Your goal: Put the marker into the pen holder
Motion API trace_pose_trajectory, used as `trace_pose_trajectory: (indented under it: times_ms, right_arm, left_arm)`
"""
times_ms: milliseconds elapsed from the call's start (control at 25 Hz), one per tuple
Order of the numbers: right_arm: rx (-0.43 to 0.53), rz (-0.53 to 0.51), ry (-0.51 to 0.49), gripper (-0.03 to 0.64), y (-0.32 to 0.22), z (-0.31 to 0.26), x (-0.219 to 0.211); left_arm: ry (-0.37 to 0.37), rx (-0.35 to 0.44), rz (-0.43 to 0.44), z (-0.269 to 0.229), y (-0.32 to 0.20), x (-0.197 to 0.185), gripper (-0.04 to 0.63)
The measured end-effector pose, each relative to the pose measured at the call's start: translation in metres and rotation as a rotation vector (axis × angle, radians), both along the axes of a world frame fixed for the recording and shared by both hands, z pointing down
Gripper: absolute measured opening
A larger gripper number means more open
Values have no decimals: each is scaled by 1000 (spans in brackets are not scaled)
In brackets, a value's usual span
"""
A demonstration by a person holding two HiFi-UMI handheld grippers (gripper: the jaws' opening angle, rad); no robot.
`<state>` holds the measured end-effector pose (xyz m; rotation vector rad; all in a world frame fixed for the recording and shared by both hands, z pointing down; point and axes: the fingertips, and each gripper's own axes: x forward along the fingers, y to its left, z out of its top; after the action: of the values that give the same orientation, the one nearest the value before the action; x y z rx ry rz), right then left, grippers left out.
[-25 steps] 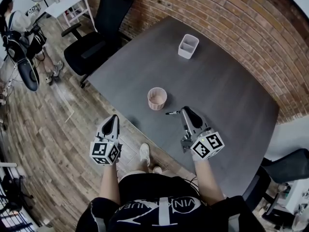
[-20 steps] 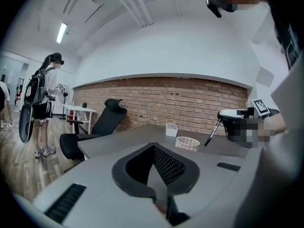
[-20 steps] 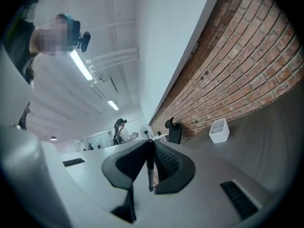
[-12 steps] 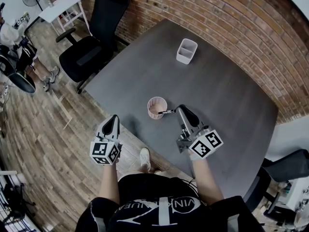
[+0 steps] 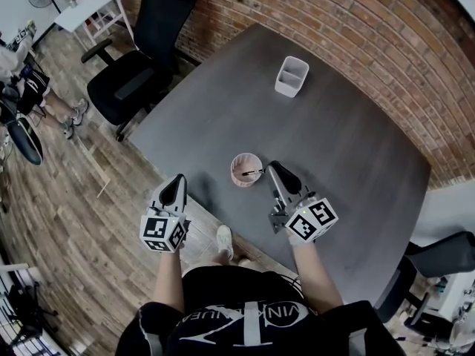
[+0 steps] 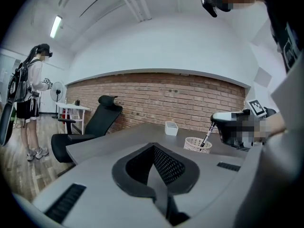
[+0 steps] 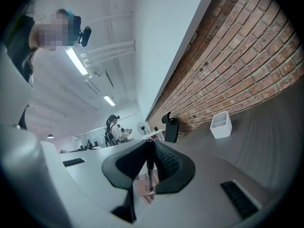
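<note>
Over the pen holder [image 5: 234,171], the marker [image 5: 253,173] slants, tip downward.

In front of you stood a dark grey table [image 5: 349,147], with its far side along the brick wall [image 5: 386,43]. Two things stood directly on it: a round pink mesh pen holder [image 5: 239,180] near your edge, and a white rectangular container [image 5: 288,87] well apart from it, closer to the wall.

We have swung our right gripper [image 5: 270,168] and its marker [image 5: 253,173] sideways, from beside the holder [image 5: 236,170] to over its mouth.
</note>
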<state>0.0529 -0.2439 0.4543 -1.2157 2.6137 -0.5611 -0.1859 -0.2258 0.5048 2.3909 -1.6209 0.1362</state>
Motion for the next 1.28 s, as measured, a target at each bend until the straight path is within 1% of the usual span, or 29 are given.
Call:
trace_pose_trajectory:
  times_ms: [240, 560, 800, 1280]
  right_arm:
    - [-23, -13, 50, 58, -9, 18, -9]
    - [-32, -56, 132, 58, -15, 42, -30]
    - [-42, -71, 149, 58, -18, 53, -40]
    - [-44, -92, 153, 58, -20, 62, -43]
  left_arm:
    - [-7, -5, 16, 6, -11, 2, 14]
    - [-6, -21, 37, 16, -23, 6, 14]
    - [-3, -38, 41, 24, -26, 3, 14]
    - [-2, -58, 36, 32, -27, 5, 14]
